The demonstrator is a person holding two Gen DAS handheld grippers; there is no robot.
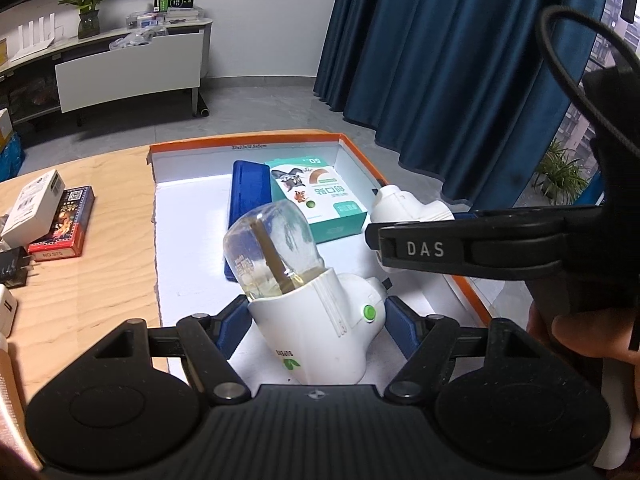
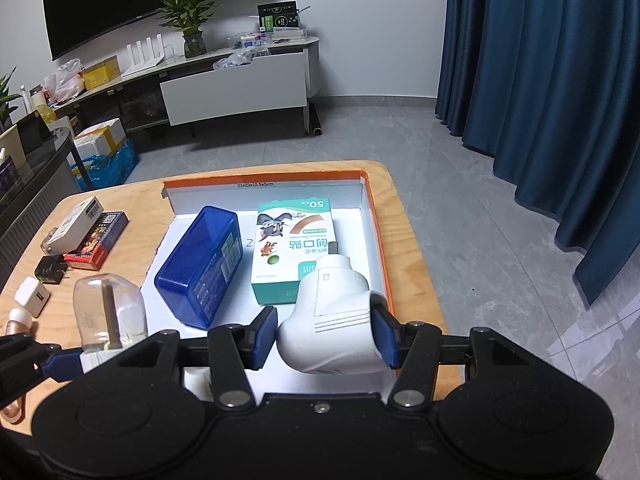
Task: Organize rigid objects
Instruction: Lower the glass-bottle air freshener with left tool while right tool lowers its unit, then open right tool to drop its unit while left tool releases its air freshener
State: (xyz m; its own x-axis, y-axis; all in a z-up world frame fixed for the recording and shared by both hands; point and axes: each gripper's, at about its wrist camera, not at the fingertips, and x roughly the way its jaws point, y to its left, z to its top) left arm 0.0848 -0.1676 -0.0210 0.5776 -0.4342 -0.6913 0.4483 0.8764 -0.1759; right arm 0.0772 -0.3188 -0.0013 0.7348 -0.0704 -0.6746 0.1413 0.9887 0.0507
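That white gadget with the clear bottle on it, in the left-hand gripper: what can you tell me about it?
The white gadget is a smooth plastic housing with a green button on its side, raised ribs and a small green leaf logo. A clear bottle, nearly empty, with a brown wick rod inside, sticks out of it, tilted away. The left gripper clamps the housing between blue pads, above the white floor of the orange-rimmed box.

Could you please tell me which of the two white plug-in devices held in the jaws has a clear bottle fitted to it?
The white plug-in device in the left gripper; the right gripper's device has none.
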